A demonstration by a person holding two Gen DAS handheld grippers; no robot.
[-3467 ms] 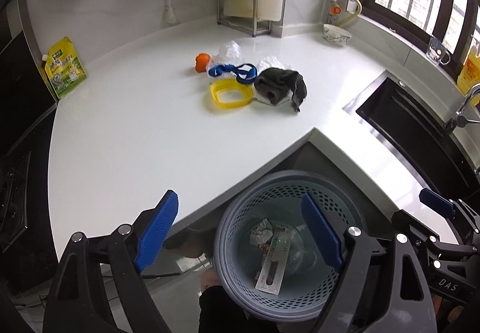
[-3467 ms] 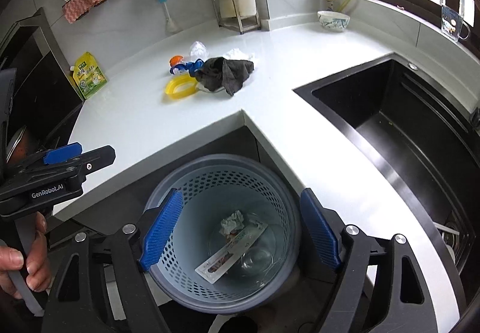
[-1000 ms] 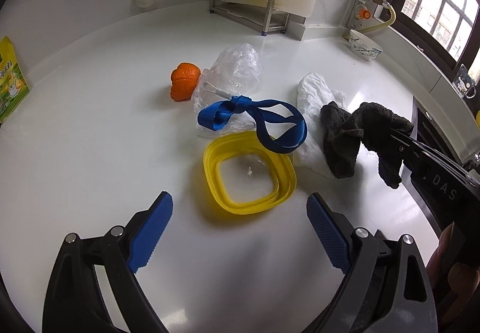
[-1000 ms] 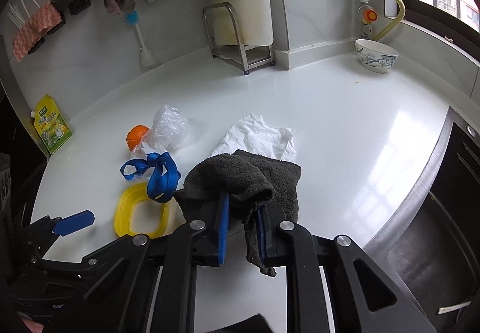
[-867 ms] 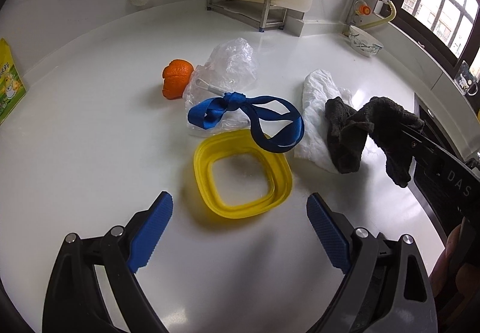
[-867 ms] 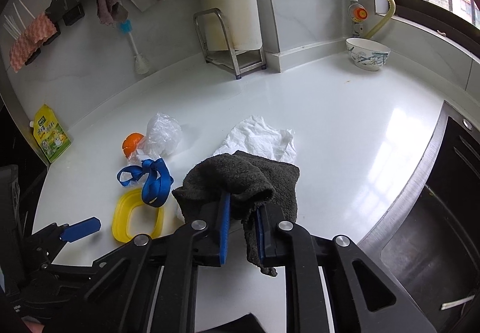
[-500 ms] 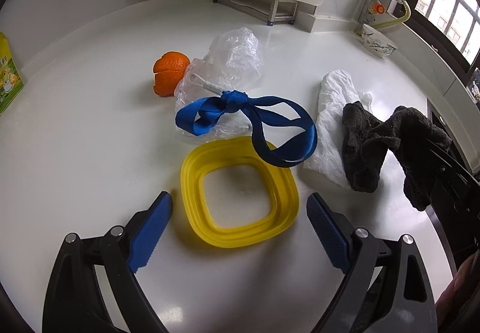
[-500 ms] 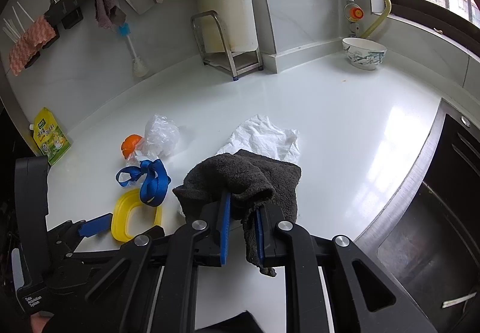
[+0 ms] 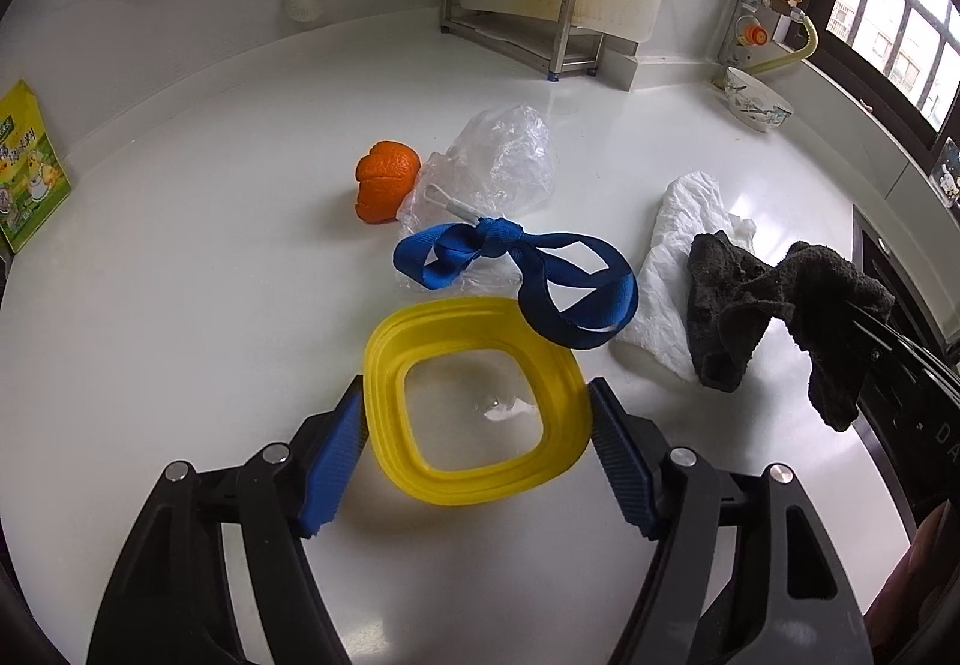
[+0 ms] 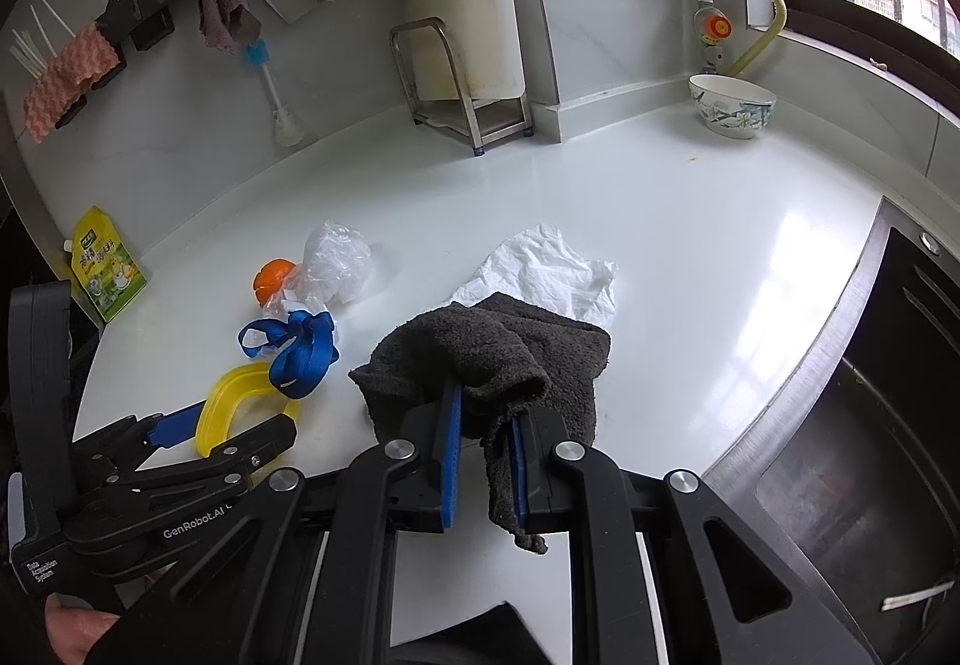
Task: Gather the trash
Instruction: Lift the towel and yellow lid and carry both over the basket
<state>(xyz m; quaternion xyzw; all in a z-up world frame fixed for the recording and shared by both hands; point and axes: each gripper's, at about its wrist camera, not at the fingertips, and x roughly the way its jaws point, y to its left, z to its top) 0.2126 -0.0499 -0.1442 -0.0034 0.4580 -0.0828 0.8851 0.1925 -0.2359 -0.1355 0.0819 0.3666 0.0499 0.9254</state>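
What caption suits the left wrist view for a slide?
Open left claw straddling the yellow ring on the white counter, blue strap draped over its rim.

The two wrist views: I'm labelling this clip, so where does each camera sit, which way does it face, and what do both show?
Left wrist: on the left claw, facing forward and down at the counter; its blue fingers flank the yellow ring.
Right wrist: on the right claw, facing across the counter to the back wall; its fingers pinch the dark cloth, and the left claw sits at lower left.
Shared: ring, blue strap, orange peel, plastic bag, white paper, cloth, bowl.
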